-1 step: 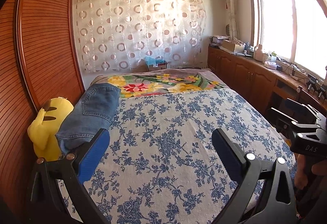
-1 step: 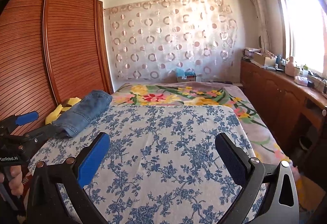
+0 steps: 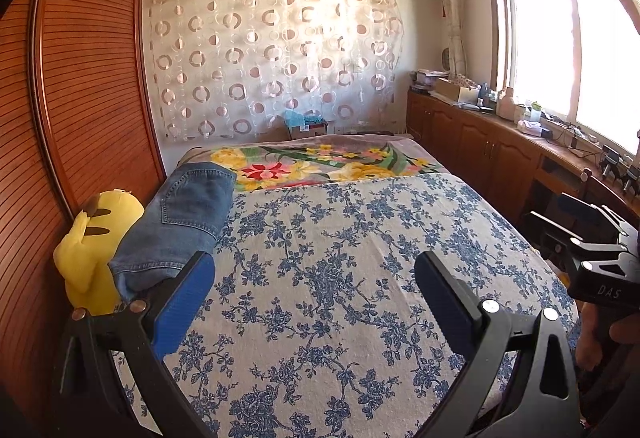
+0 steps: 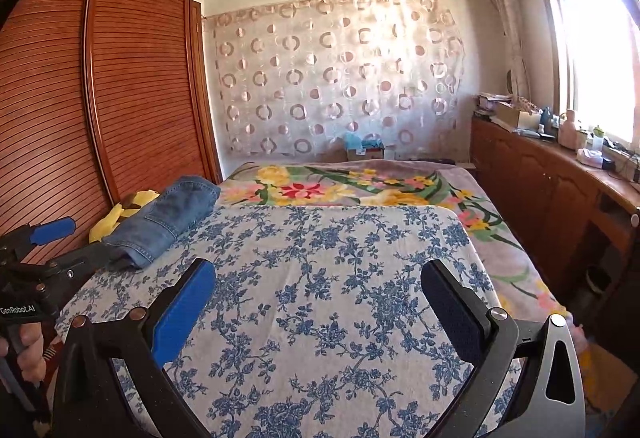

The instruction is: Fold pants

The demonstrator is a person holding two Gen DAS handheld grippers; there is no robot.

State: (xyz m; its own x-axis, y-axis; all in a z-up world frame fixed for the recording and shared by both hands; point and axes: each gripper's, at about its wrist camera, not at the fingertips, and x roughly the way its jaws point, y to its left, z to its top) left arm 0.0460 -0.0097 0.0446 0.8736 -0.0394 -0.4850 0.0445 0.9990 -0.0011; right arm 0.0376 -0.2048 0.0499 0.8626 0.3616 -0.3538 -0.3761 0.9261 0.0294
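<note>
The blue jeans [image 3: 188,214] lie folded into a compact bundle at the left edge of the bed, resting partly on a yellow plush toy [image 3: 92,238]. My left gripper [image 3: 314,262] is open over the floral bedspread, its left finger just in front of the jeans' near end. My right gripper [image 4: 318,270] hangs open above the middle of the bed with nothing between its fingers. In the right wrist view the jeans [image 4: 168,216] sit at the left, and the left gripper [image 4: 98,240] is beside their near end, held by a hand. The right gripper [image 3: 560,214] shows at the left wrist view's right edge.
The bed [image 3: 340,278] carries a blue-flowered cover, with a bright floral blanket [image 3: 320,166] at its far end. A slatted wooden wardrobe [image 3: 80,78] runs along the left. Low wooden cabinets [image 3: 480,154] with clutter stand under the window on the right.
</note>
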